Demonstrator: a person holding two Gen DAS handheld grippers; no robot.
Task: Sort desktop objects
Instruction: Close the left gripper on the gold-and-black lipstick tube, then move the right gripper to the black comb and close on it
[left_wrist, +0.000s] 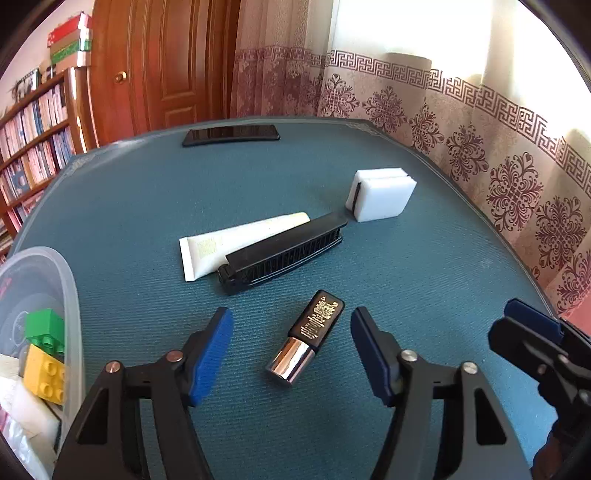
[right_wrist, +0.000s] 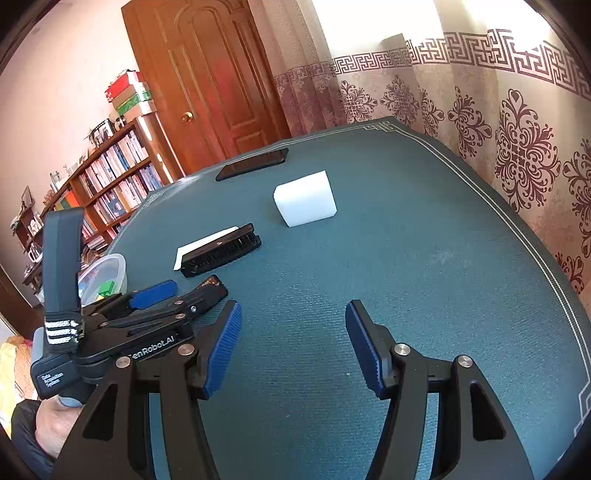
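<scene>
Blue-padded left claw (left_wrist: 291, 350) spread wide, low astride the lying lipstick (left_wrist: 306, 338); right claw (right_wrist: 293, 343) likewise released, empty.

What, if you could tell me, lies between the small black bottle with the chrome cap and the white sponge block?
In the left wrist view, the black folding comb lies between the bottle and the white sponge block, with bare blue mat on either side of it.

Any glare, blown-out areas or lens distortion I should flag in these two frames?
Left wrist: the window behind the curtain is blown out, the bottle cap shows bright reflections, and the table edge bows from fisheye. Right wrist: the window is likewise overexposed, the door has a reddish flare, corners are vignetted; objects stay sharp in both.
</scene>
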